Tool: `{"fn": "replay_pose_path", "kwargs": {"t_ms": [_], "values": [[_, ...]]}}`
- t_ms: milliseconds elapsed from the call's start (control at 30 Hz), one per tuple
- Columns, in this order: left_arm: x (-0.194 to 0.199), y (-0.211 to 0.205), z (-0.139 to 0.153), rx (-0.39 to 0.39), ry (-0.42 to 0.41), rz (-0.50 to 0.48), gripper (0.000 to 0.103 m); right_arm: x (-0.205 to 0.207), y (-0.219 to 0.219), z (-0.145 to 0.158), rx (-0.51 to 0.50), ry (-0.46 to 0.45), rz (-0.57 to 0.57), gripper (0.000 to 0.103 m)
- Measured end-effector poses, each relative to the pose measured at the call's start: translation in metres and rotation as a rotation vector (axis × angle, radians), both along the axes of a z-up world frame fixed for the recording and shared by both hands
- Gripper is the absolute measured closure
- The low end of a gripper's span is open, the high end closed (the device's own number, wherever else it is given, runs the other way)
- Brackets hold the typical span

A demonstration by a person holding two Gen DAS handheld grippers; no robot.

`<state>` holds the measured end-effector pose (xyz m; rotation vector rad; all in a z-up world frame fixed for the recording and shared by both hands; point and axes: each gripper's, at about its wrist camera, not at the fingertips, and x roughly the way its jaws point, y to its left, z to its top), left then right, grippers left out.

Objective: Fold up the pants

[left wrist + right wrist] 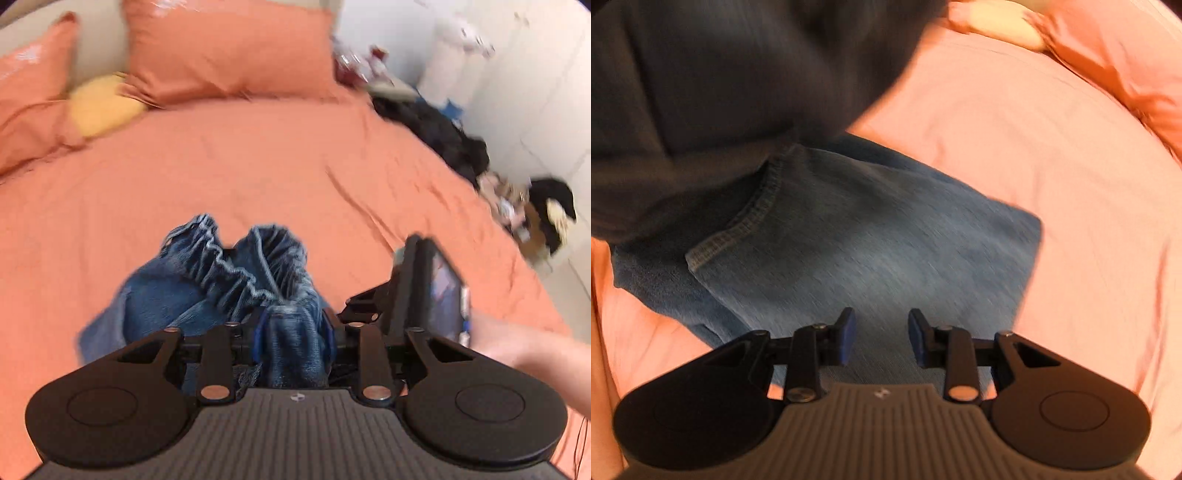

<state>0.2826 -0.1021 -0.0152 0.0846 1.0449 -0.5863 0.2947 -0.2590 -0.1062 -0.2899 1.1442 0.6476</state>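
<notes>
The blue denim pants (236, 273) are bunched at their elastic waistband in the left wrist view. My left gripper (293, 332) is shut on a fold of this denim and holds it above the orange bed sheet (258, 166). In the right wrist view the pants (868, 236) lie flat on the sheet (1052, 166), with a stitched seam (738, 225) at left. My right gripper (881, 334) is open and empty just above the denim. The other gripper with its phone screen (436, 291) shows at right in the left wrist view.
Two orange pillows (229, 48) and a yellow cushion (103, 103) lie at the head of the bed. Dark clothes and clutter (454, 144) sit along the bed's right edge by a white wall. A dark garment (720, 81) fills the upper left of the right wrist view.
</notes>
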Motion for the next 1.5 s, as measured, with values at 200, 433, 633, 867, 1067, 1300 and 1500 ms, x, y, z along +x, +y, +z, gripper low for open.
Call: {"fn": "replay_pose_path", "kwargs": {"t_ms": [200,433,633,867,1067,1300,1500], "values": [[-0.004,-0.044,-0.076,0.072,0.126,-0.082,0.072,-0.004,-0.06,-0.019,0.078,0.083,-0.111,0.075],[-0.029,-0.052,-0.13,0.053,0.167,-0.14,0.047,-0.011,-0.081,-0.013,0.084,0.086,-0.127,0.074],[-0.041,-0.016,-0.12,-0.116,0.175,-0.106,0.026,-0.014,-0.087,0.019,0.077,0.035,-0.155,0.075],[-0.085,0.057,-0.099,0.03,0.036,-0.116,0.02,-0.013,-0.063,0.053,0.217,0.065,-0.207,0.075],[-0.126,0.113,-0.115,0.226,-0.052,-0.044,0.018,0.006,-0.027,0.041,0.213,0.083,-0.245,0.075],[-0.15,0.153,-0.148,0.337,-0.012,0.033,0.017,0.025,-0.022,0.014,0.231,0.175,-0.384,0.077],[-0.145,0.169,-0.167,0.303,0.037,0.113,0.047,0.011,-0.016,0.041,0.236,0.131,-0.382,0.099]]}}
